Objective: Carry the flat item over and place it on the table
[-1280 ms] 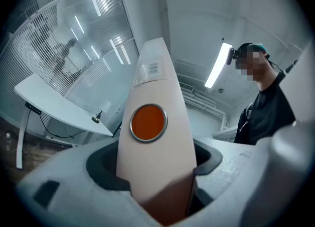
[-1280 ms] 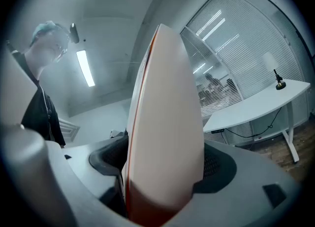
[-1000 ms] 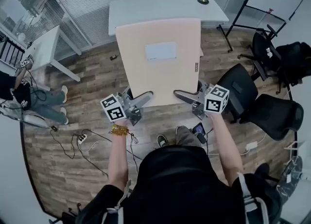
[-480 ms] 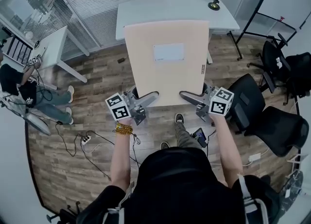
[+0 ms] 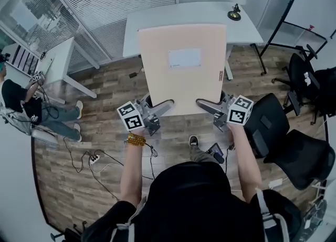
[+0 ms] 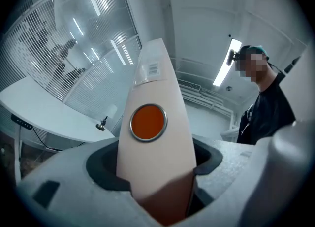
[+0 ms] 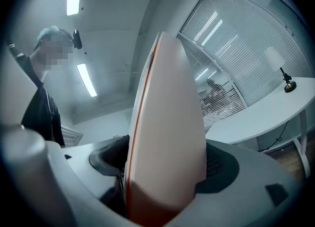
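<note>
Head view: board (image 5: 182, 67) points lengthwise toward table (image 5: 178, 12).

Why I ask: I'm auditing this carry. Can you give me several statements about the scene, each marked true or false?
1. Both the left gripper and the right gripper clamp the panel at its near edge. True.
2. The panel lies flat on the table. False: the grippers hold it up in front of the table.
3. A small lamp stands near the table's far right corner. True.
4. The black chairs are on the person's left. False: they are on the right.
5. An orange disc sits on the panel's edge in the left gripper view. True.
</note>
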`<action>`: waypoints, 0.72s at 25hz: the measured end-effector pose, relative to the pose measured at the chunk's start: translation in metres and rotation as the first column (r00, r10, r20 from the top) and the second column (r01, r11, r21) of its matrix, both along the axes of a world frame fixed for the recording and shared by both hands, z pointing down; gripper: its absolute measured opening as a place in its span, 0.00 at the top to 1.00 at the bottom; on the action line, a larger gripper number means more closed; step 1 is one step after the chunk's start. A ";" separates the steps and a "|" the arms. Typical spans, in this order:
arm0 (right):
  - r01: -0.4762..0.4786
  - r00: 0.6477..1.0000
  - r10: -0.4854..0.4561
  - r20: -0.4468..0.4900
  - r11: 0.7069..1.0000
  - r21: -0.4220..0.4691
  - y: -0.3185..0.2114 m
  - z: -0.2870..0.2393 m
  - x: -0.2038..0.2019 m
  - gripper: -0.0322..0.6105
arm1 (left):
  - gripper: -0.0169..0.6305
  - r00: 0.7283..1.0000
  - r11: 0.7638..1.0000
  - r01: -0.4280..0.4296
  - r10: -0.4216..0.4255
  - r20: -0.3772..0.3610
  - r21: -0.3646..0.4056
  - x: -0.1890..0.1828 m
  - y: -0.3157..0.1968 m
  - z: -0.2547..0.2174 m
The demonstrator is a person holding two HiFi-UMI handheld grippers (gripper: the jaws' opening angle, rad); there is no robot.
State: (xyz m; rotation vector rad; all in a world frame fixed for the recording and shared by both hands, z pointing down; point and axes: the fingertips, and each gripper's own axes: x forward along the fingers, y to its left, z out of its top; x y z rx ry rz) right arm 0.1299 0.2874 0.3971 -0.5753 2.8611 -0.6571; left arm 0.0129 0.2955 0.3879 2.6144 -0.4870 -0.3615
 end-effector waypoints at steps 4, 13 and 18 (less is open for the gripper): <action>0.003 1.000 -0.003 0.006 1.000 -0.009 -0.034 0.003 0.014 0.37 | 0.48 1.000 1.000 0.008 -0.008 0.004 -0.012 0.014 -0.032 0.003; 0.032 0.999 -0.032 -0.009 0.999 -0.037 -0.094 0.007 0.028 0.37 | 0.48 0.998 0.998 0.057 -0.058 -0.013 -0.028 0.027 -0.089 0.008; 0.059 0.998 -0.060 -0.013 0.997 -0.056 -0.116 0.012 0.025 0.37 | 0.48 0.995 0.995 0.092 -0.093 -0.021 -0.043 0.024 -0.107 0.015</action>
